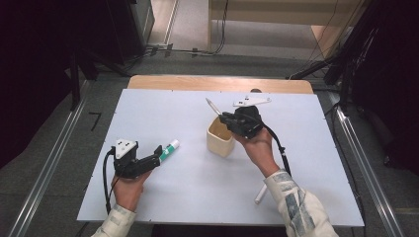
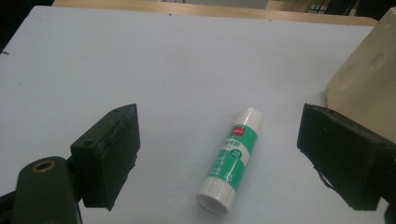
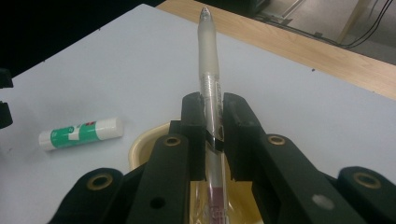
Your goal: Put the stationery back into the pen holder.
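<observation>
cup (image 2: 369,79) cut off at right edge in left gripper view; pen (image 3: 208,93) lower end hidden between right gripper (image 3: 214,121) jaws.

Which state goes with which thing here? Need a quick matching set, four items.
Things:
1. glue stick
2. pen
3. cup
4. left gripper

States:
A. clamped between closed jaws
B. open, jaws on either side of a tube
C. lying flat on the table
D. standing upright, under the right gripper

Pairs: 1-C, 2-A, 3-D, 4-B
</observation>
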The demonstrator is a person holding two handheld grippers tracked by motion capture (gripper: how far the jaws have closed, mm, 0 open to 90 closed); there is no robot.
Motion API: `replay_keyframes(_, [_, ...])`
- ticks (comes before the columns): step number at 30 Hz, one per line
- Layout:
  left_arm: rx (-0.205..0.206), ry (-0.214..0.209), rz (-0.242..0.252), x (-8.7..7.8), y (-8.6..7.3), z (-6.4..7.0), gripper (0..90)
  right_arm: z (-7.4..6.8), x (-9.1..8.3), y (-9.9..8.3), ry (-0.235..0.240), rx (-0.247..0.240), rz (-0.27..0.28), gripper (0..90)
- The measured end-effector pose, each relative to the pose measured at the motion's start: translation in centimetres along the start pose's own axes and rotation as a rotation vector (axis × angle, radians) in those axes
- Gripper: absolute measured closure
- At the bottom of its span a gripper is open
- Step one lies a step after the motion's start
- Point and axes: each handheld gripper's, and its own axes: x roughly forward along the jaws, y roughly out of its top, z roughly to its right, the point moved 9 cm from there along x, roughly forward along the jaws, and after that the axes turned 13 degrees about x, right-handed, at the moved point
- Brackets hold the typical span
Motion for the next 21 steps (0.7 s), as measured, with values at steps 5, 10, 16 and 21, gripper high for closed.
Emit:
replay_keyframes(5, [-0.002, 0.000, 0.002, 0.0, 0.0, 0.0, 14.2, -0.3, 0.7, 0.1, 0.006, 0.006, -0.007, 77.6])
replay_keyframes(10, [-0.003, -0.001, 0.003, 0.0, 0.0, 0.0, 14.2, -0.4, 1.3, 0.0, 0.008, 0.011, -0.013, 77.6])
replay_keyframes(16, [-0.003, 0.000, 0.001, 0.0, 0.0, 0.0, 14.2, -0.6, 1.9, -0.1, 0.007, 0.010, -0.014, 77.6])
replay_keyframes(21, [-0.004, 0.000, 0.002, 0.0, 0.0, 0.0, 14.2, -0.6, 2.2, -0.1, 0.002, 0.006, -0.012, 77.6])
